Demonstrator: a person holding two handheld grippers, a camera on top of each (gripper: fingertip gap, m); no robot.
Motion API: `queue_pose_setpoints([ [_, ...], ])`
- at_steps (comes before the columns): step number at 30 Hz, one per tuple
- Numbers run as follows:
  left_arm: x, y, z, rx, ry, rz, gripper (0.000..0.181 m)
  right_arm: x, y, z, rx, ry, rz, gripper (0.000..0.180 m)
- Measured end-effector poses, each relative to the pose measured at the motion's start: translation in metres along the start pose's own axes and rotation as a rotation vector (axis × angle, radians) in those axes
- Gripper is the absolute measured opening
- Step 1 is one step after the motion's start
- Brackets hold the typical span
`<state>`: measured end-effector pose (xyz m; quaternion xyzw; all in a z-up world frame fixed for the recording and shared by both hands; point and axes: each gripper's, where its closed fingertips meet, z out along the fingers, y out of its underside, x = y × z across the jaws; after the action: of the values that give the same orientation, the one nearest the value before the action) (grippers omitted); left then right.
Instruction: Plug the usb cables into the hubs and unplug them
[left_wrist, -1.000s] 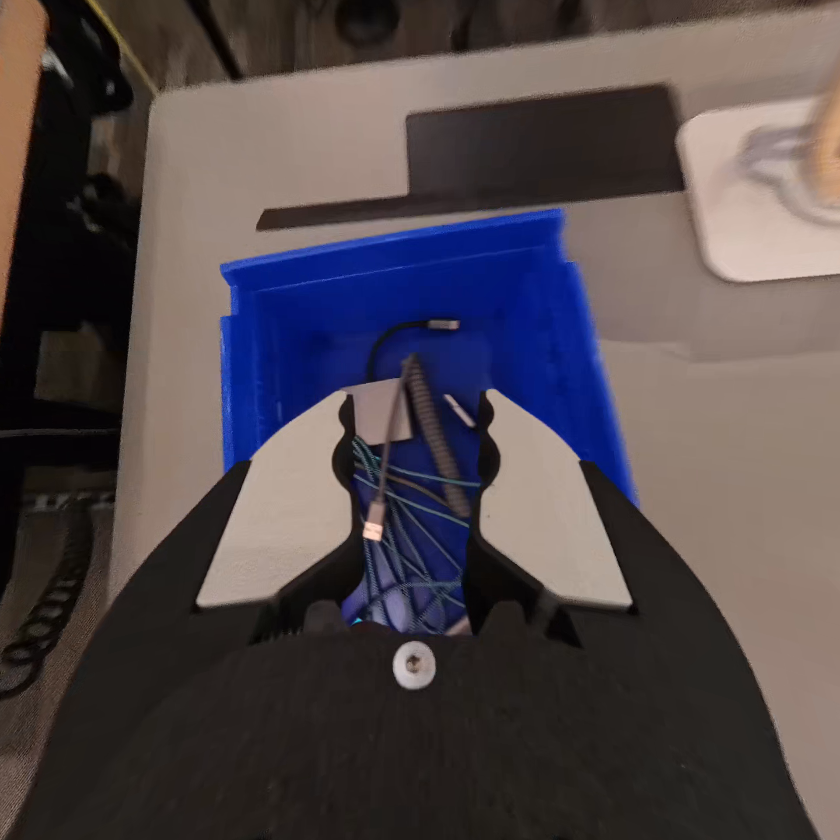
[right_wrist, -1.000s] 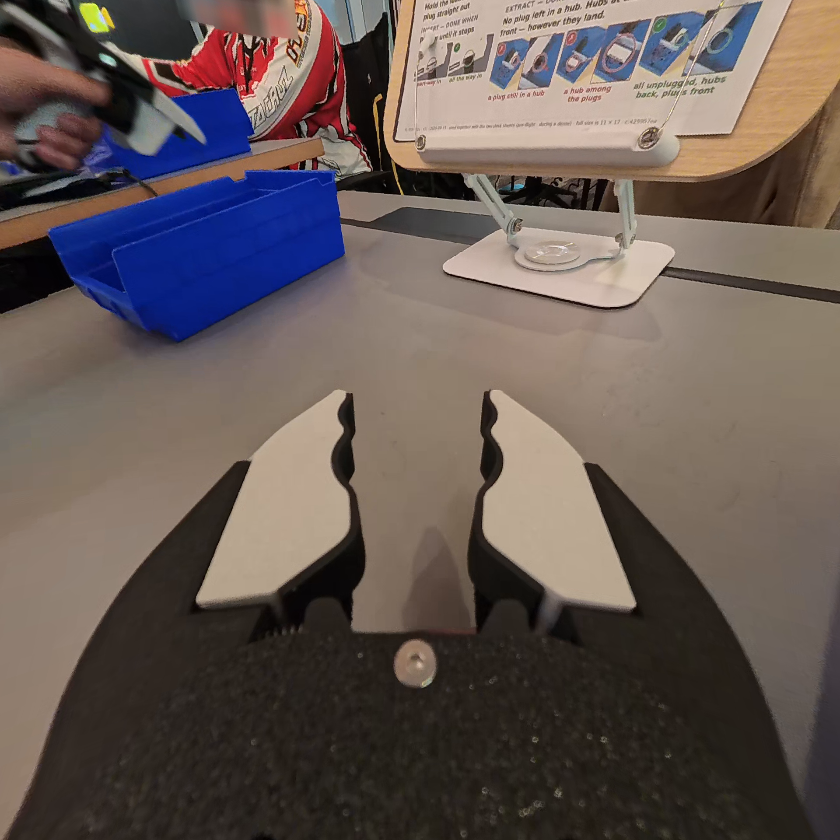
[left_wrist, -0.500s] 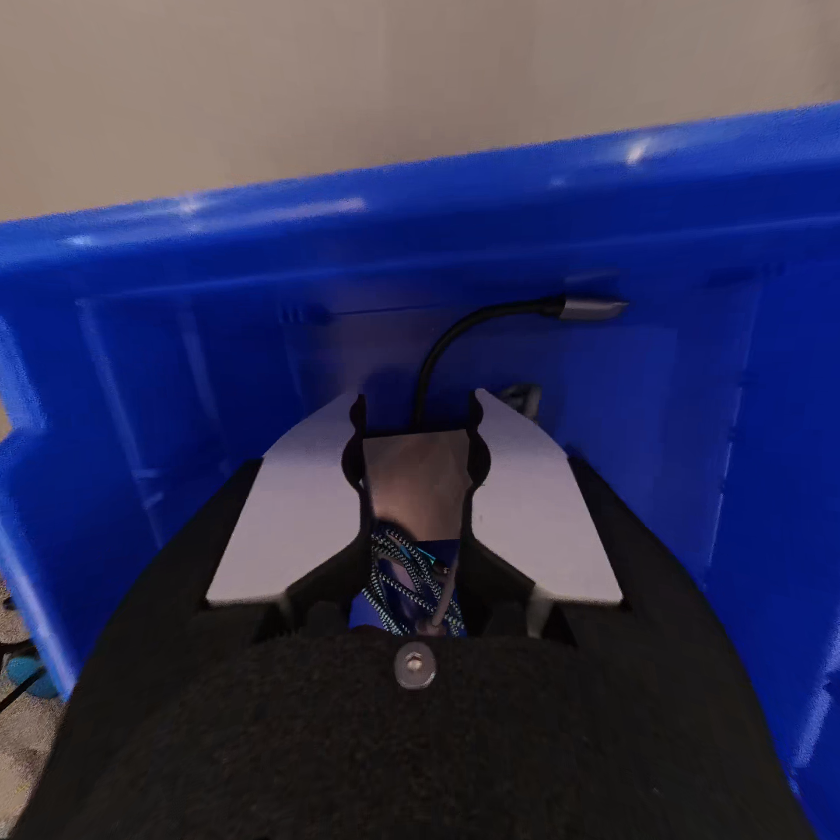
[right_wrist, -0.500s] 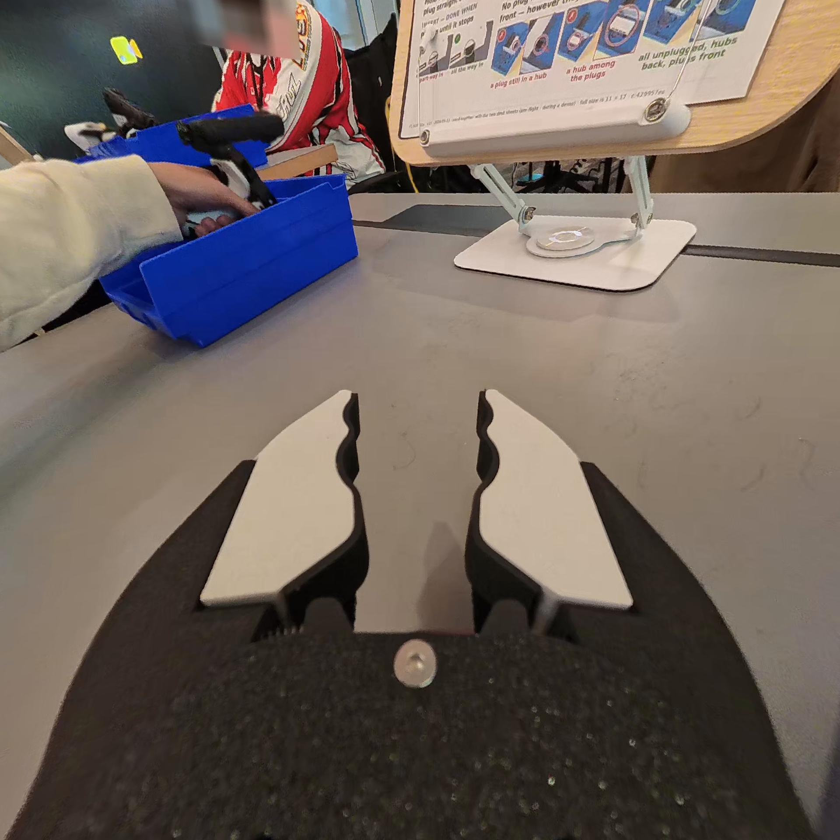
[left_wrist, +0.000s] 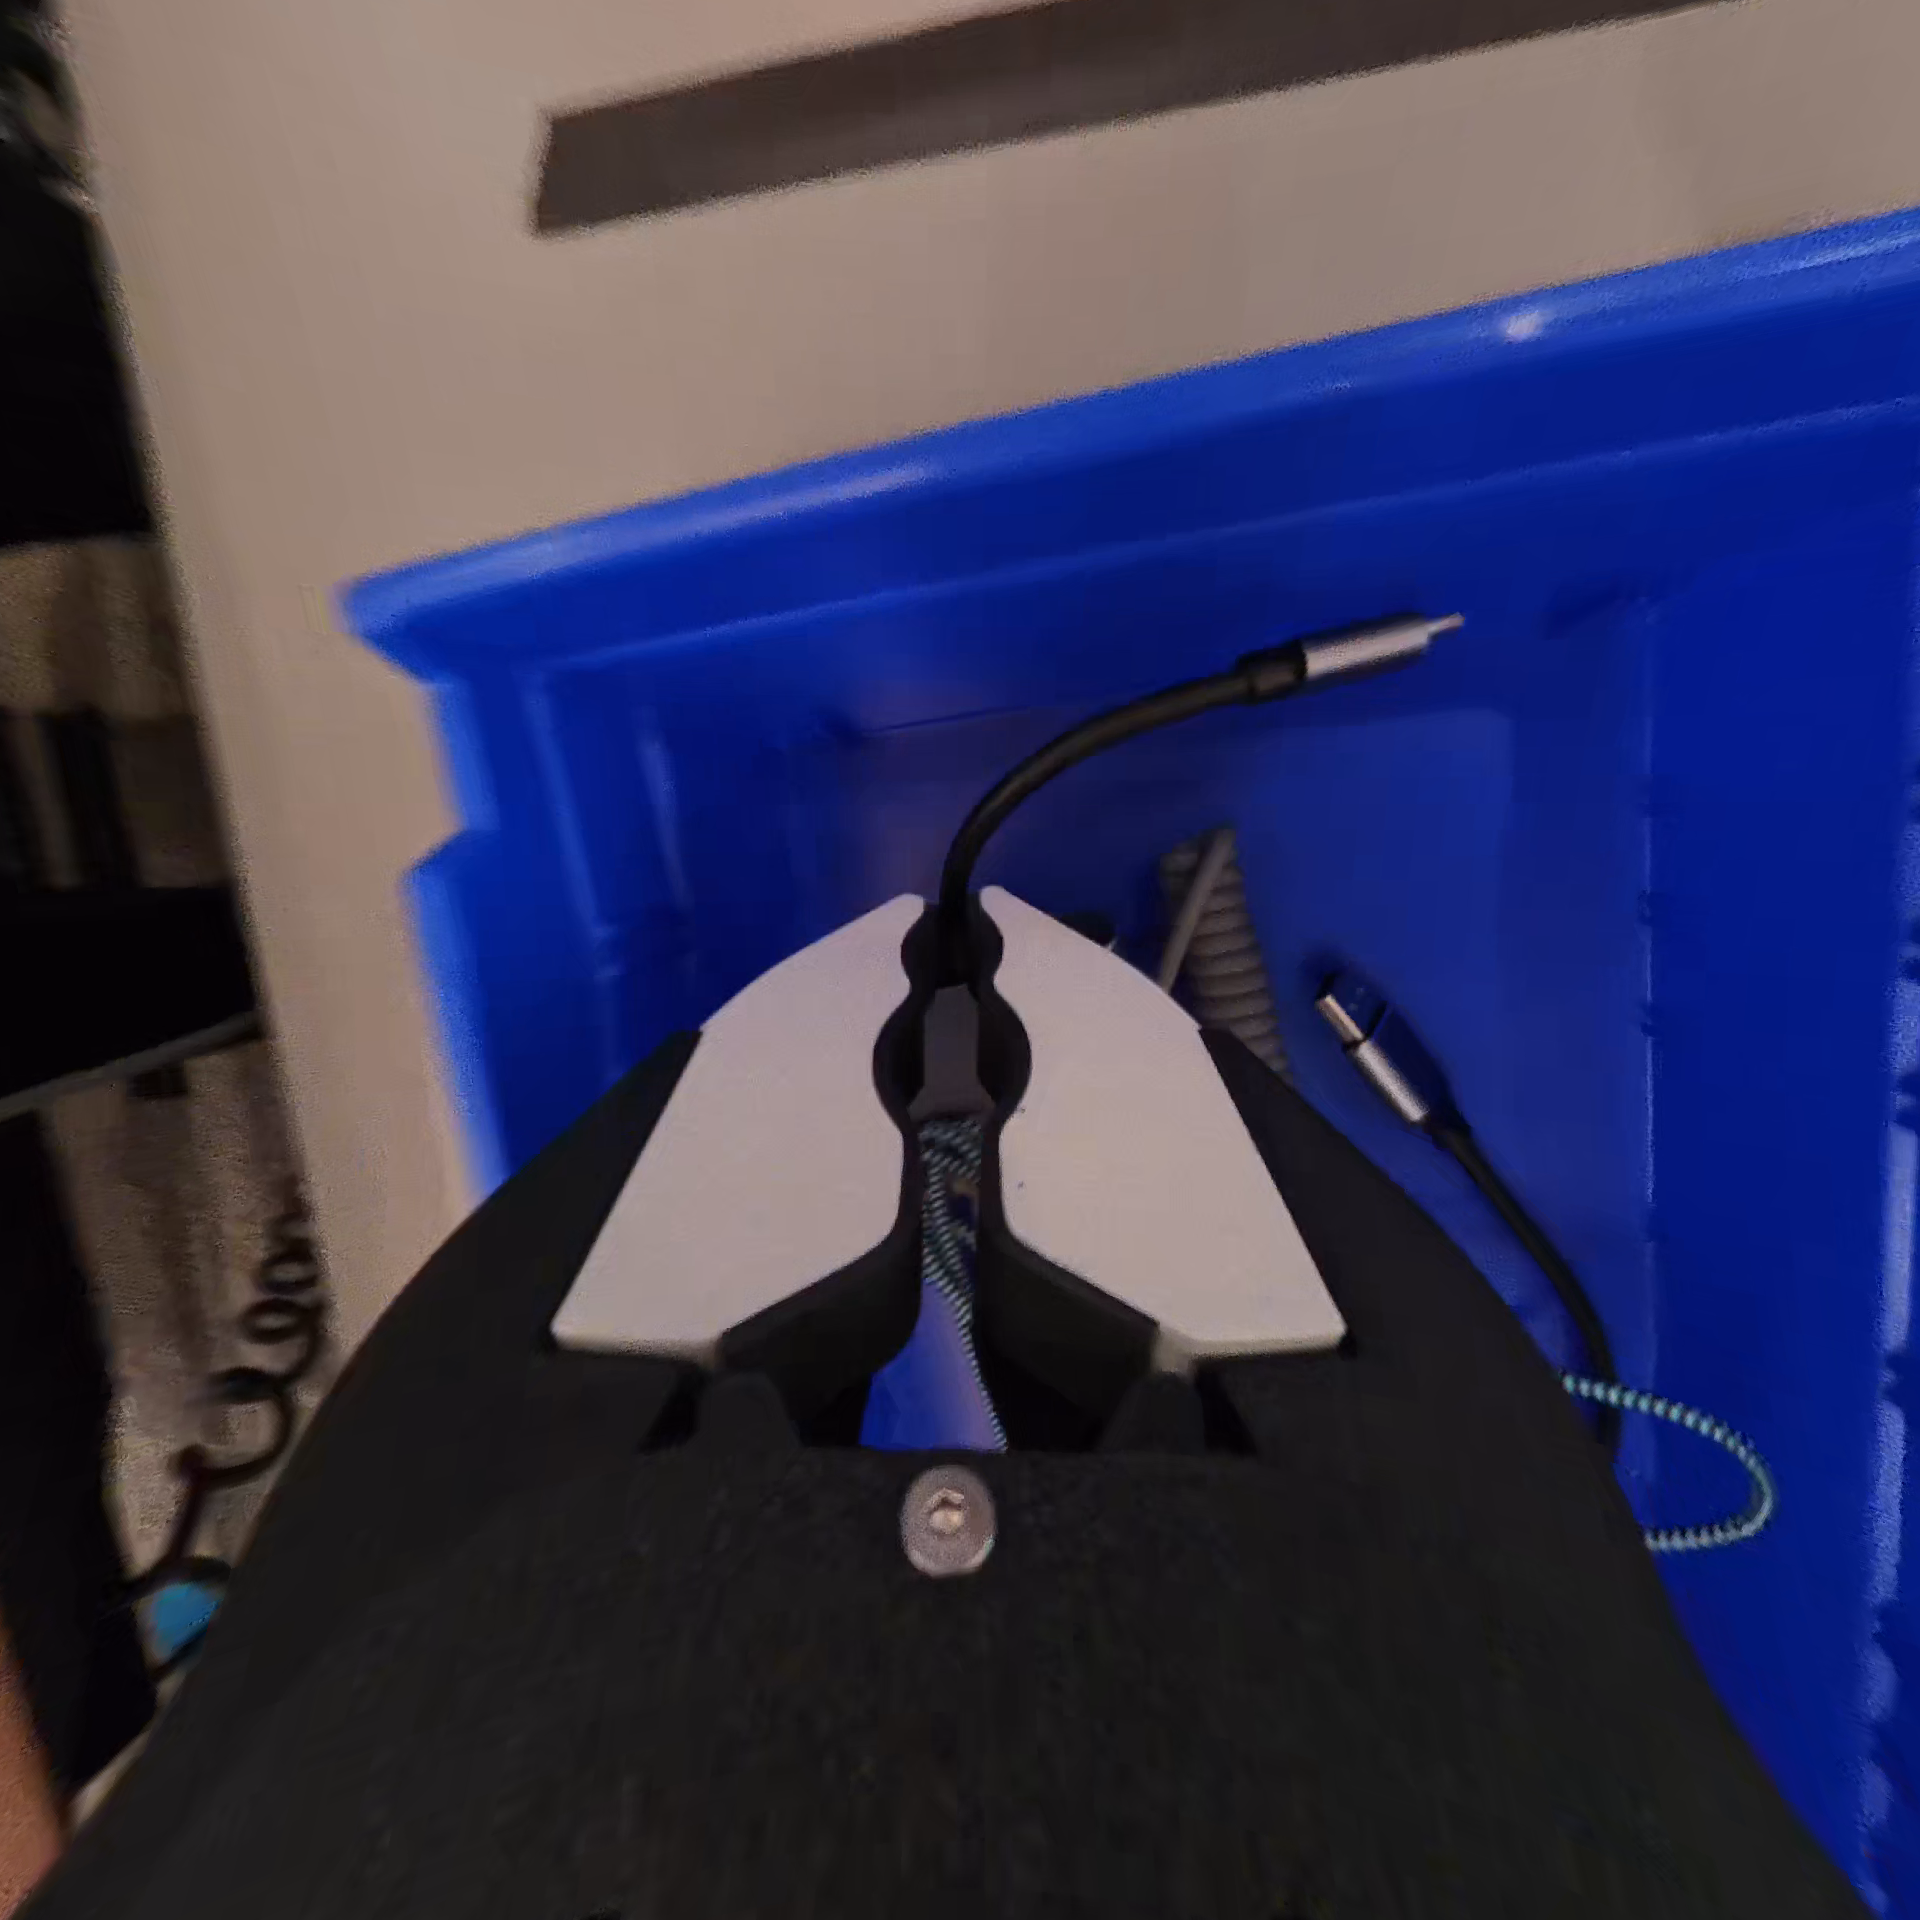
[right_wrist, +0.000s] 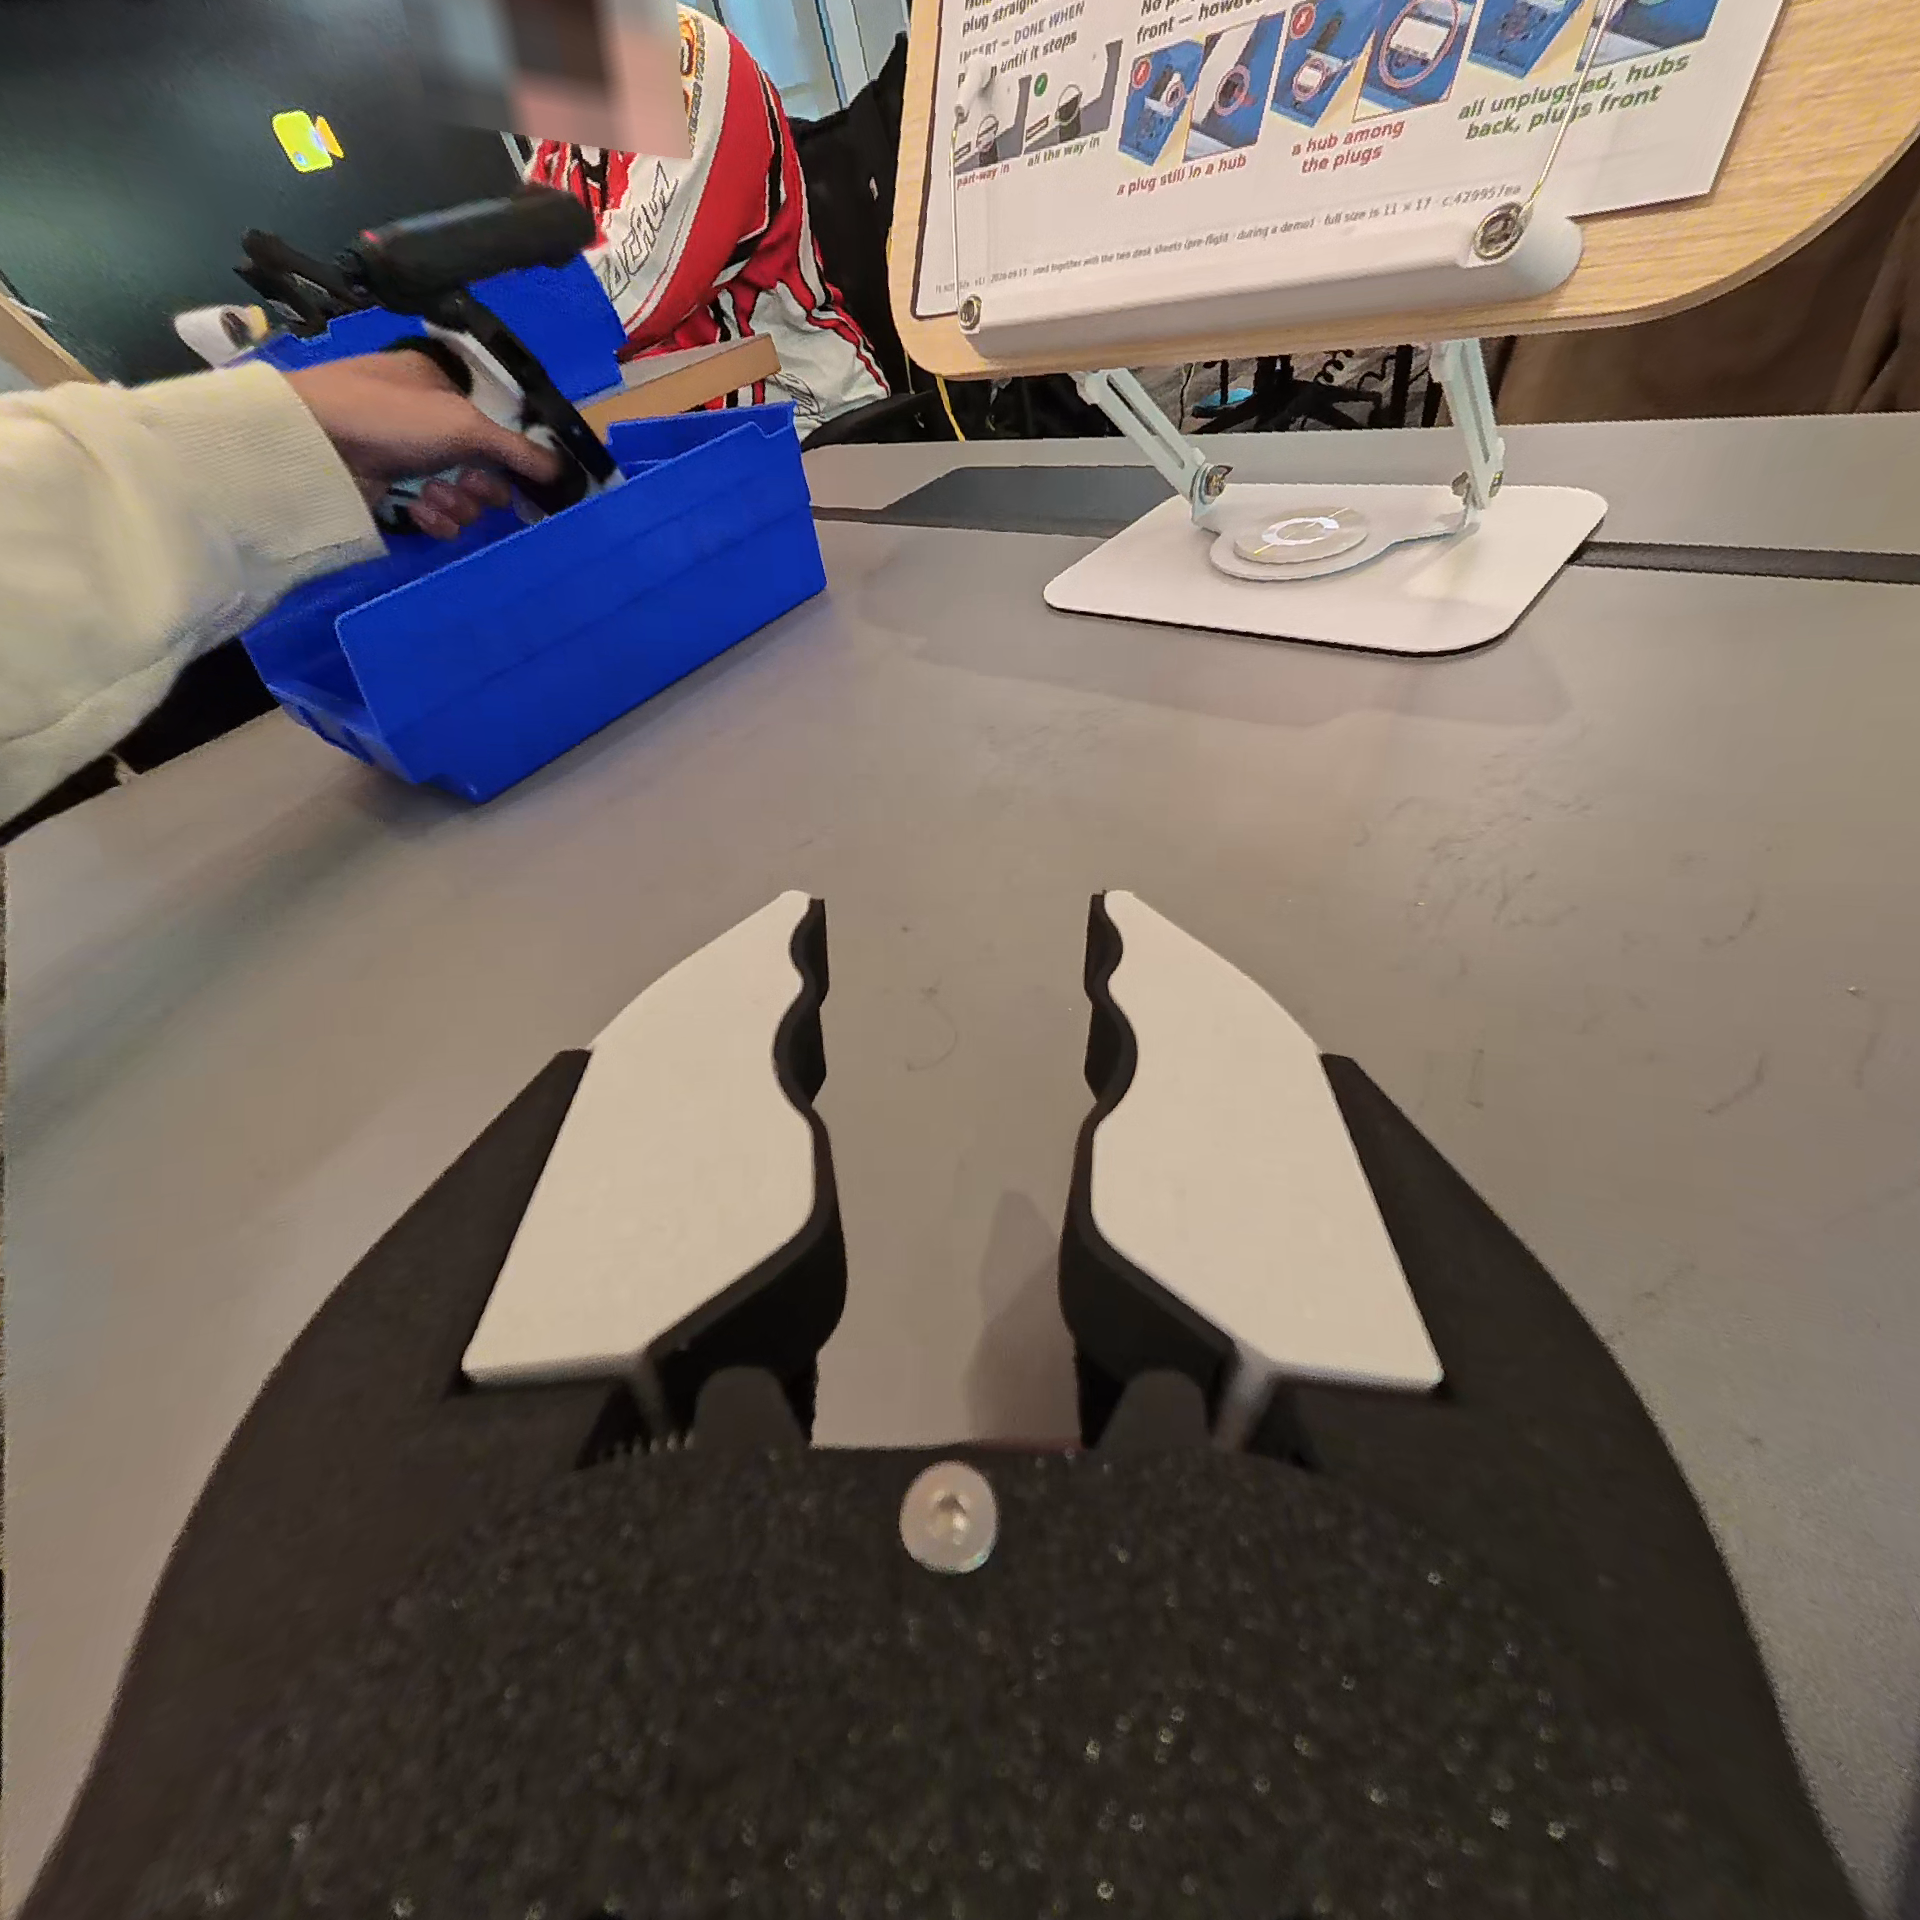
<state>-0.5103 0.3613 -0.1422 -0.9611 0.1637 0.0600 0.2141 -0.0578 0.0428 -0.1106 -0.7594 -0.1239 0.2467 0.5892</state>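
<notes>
Your left gripper (left_wrist: 951, 925) is clenched on a hub (left_wrist: 948, 1049) inside the blue bin (left_wrist: 1143, 499) — its short black cable (left_wrist: 1049, 748) arcs up to a silver plug (left_wrist: 1361, 655). Your right gripper (right_wrist: 951, 914) hovers released over the grey table (right_wrist: 1351, 831), well apart from the bin — a second plug (left_wrist: 1371, 1055) lies on the bin floor.

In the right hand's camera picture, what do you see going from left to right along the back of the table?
Sleeve → hand holding the left gripper → blue bin → white stand base.
</notes>
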Motion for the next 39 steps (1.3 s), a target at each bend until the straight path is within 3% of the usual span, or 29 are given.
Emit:
queue_pose_setpoints([
  [1, -0.006, -0.004, -0.012, 0.033, -0.032, 0.018, 0.004, 0.0, 0.0, 0.0, 0.002, -0.001, 0.002, 0.047],
  [6, -0.014, -0.02, -0.08, 0.196, -0.088, 0.073, 0.004, -0.001, -0.001, -0.001, 0.008, -0.005, 0.004, 0.047],
  [10, 0.013, -0.028, -0.135, 0.287, -0.037, 0.127, 0.004, -0.002, -0.003, -0.002, 0.02, -0.008, -0.004, 0.046],
  [16, 0.121, -0.023, -0.203, 0.331, 0.151, 0.28, 0.004, -0.007, -0.01, -0.004, 0.059, -0.023, -0.037, 0.047],
  [21, 0.224, -0.006, -0.234, 0.354, 0.262, 0.432, 0.004, -0.018, -0.013, -0.005, 0.073, -0.056, -0.088, 0.047],
  [31, 0.366, 0.034, -0.225, 0.381, 0.4, 0.548, 0.004, -0.03, -0.013, 0.002, 0.067, -0.103, -0.125, 0.048],
  [39, 0.411, 0.078, -0.132, 0.088, 0.397, 0.588, 0.004, -0.025, -0.01, -0.001, 0.058, -0.063, -0.163, 0.047],
])
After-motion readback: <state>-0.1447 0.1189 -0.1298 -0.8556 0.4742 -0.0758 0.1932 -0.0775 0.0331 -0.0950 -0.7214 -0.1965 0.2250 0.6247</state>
